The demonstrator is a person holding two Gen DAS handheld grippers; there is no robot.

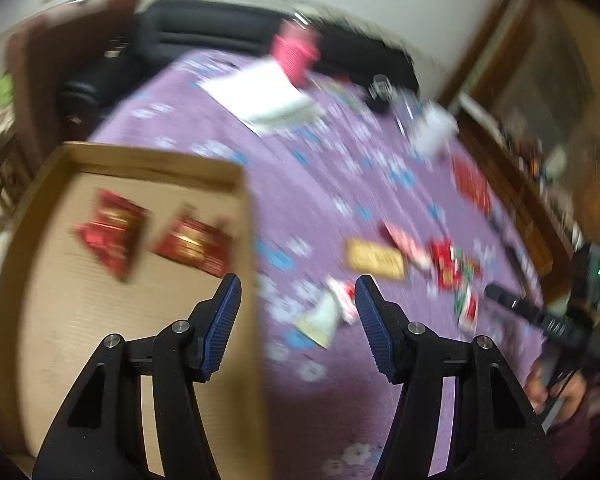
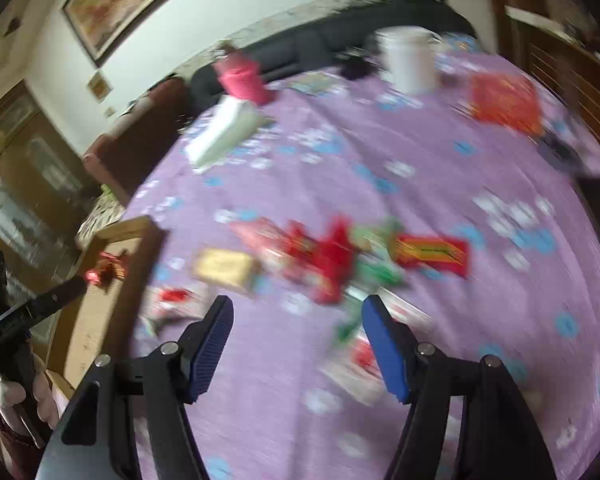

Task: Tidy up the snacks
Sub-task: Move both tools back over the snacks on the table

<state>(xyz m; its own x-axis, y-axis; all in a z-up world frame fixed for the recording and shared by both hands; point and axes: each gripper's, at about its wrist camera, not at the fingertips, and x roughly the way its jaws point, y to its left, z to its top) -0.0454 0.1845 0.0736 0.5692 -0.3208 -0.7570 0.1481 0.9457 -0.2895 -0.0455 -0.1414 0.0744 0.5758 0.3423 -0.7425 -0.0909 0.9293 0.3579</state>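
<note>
Both your grippers stand apart and empty. Your right gripper (image 2: 296, 340) hangs just short of the snack pile (image 2: 332, 256), which runs crosswise ahead of it; blur hides individual packets. Your left gripper (image 1: 296, 316) straddles the cardboard box (image 1: 244, 184) wall, so the right is nearer.

Snack heap (image 2: 332, 260) motion-blurred, labels unreadable; cardboard box (image 1: 244, 184) cut off below.
</note>
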